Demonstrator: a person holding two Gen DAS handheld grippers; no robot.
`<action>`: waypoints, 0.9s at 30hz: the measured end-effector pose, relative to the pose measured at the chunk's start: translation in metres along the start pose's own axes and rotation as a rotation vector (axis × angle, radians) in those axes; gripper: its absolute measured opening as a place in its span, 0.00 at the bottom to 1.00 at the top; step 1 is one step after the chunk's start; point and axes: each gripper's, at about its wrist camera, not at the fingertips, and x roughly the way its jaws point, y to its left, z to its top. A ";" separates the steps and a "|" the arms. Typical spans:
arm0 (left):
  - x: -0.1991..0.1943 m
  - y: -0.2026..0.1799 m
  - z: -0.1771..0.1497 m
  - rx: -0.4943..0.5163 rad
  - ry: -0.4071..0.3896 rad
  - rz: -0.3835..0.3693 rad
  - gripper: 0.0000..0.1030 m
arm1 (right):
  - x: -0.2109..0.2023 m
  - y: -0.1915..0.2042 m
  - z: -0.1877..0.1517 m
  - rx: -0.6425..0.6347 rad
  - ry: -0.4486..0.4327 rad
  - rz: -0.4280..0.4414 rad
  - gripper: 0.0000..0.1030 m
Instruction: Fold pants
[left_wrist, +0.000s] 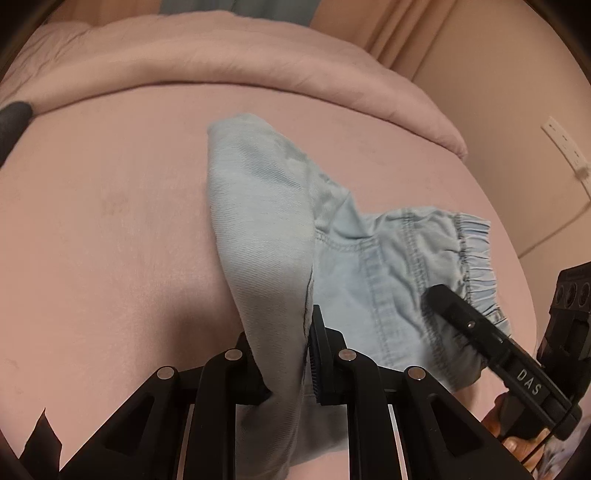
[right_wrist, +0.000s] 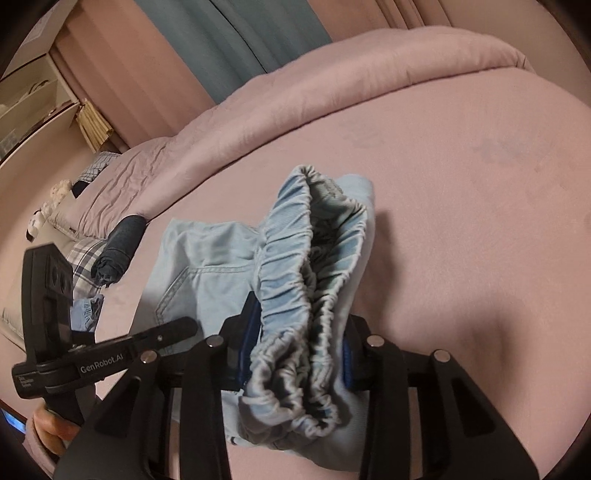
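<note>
1. Light blue pants (left_wrist: 258, 206) lie partly lifted off a pink bed (left_wrist: 110, 221), one end in each gripper
2. The left gripper (left_wrist: 291, 354) is clenched on a smooth, folded edge of the pants; the cloth rises between its pads and drapes away toward the middle of the bed
3. The right gripper (right_wrist: 299, 350) grasps the gathered elastic waistband (right_wrist: 295, 258), which bunches up thickly between its blue pads
4. In the left wrist view the right gripper comes in from the right edge, one finger (left_wrist: 454, 306) lying across the waistband
5. A folded pink duvet (right_wrist: 332, 85) runs along the far side of the bed, with a dark rolled garment (right_wrist: 118, 247) and checked cloth (right_wrist: 83, 258) near its end
6. A hand (right_wrist: 48, 428) holds the left gripper's handle at the lower left of the right wrist view
</note>
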 end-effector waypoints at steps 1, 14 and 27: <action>-0.004 -0.001 -0.002 0.010 -0.005 -0.001 0.14 | -0.003 0.003 -0.001 -0.005 -0.004 0.004 0.35; -0.023 0.006 -0.014 -0.034 -0.021 -0.010 0.14 | -0.022 0.035 -0.022 -0.074 -0.007 0.030 0.35; -0.063 0.034 -0.040 -0.083 -0.093 -0.027 0.14 | -0.037 0.086 -0.039 -0.176 -0.001 0.033 0.35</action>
